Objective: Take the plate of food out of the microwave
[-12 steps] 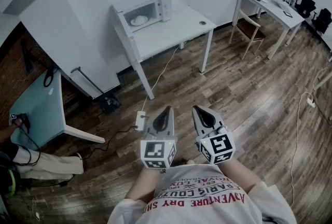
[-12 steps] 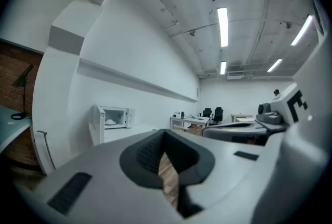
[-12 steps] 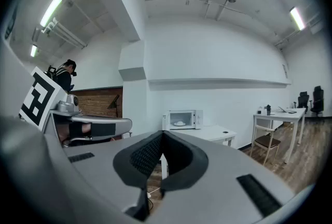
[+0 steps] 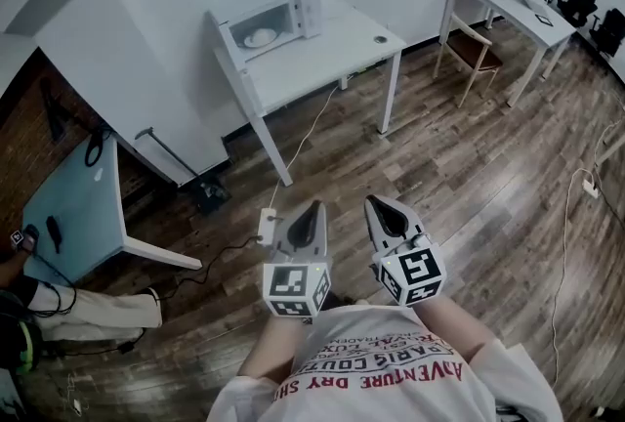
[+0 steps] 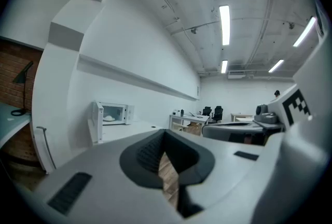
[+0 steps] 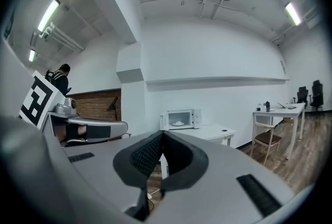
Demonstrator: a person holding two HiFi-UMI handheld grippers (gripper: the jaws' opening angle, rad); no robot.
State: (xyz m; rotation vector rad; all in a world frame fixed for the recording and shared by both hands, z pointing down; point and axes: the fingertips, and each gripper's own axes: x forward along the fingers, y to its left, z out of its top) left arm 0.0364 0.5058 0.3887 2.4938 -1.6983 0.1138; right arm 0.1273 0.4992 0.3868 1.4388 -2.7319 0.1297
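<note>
A white microwave (image 4: 271, 22) stands at the far left end of a white table (image 4: 322, 54), its door swung open. Inside it lies a plate of food (image 4: 260, 38), also visible as a small pale plate of food (image 5: 108, 119) in the left gripper view and a plate of food (image 6: 177, 123) in the right gripper view. My left gripper (image 4: 314, 207) and right gripper (image 4: 374, 203) are held side by side near my chest, far from the table, over the wooden floor. Both are shut with nothing between the pads.
A second white desk (image 4: 508, 10) with a wooden chair (image 4: 474, 59) stands at the right. A pale blue table (image 4: 73, 205) is at the left, with a seated person's legs (image 4: 88, 308) near it. A power strip (image 4: 265, 225) and cables lie on the floor ahead.
The view has shifted very slightly; both grippers stay shut in about the same place. The seated person at the left has moved a little.
</note>
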